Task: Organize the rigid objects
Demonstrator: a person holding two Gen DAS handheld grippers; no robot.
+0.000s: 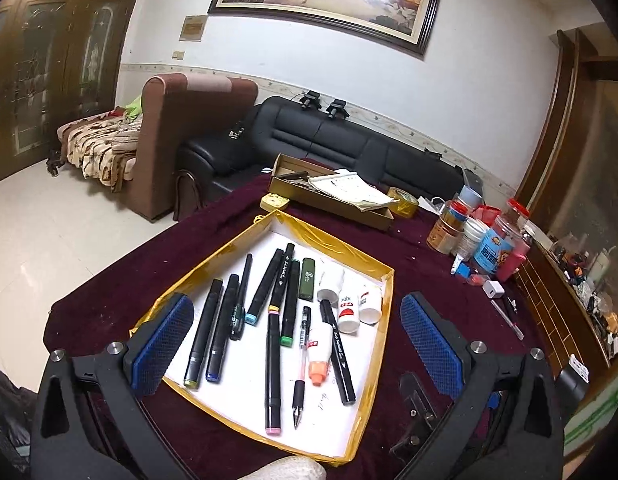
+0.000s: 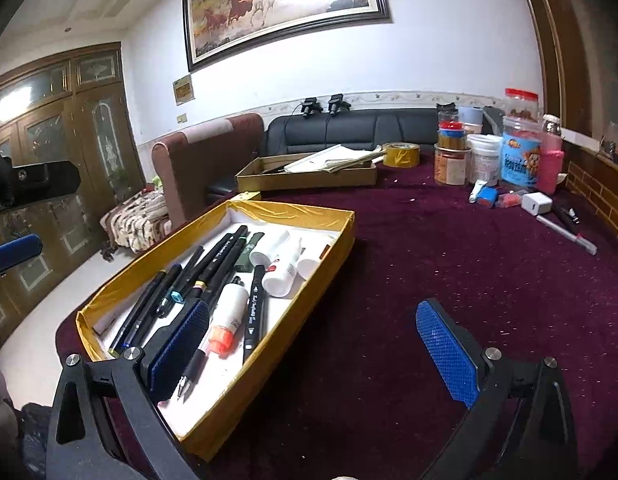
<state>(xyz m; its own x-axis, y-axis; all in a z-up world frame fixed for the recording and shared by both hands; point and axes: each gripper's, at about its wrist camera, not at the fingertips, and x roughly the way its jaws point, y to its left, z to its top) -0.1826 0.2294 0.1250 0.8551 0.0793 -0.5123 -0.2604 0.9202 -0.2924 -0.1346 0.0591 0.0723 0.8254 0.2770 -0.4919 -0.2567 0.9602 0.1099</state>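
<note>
Both hand-held grippers, left [image 1: 295, 340] and right [image 2: 313, 344], hang wide apart and empty over the tray [image 1: 341, 246], markers [image 1: 203, 336] and bottles [image 1: 349, 308] gathered inside, while one pen [image 2: 567, 234] waits out on the surface [image 2: 409, 280].

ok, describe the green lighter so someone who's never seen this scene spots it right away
Find the shallow yellow-edged tray on the maroon tablecloth, full of black markers. The green lighter lies at the far end of the marker row, just left of the white bottles. It is the only short, flat, dark-green block there; everything beside it is a long black pen or a round white bottle.
</note>
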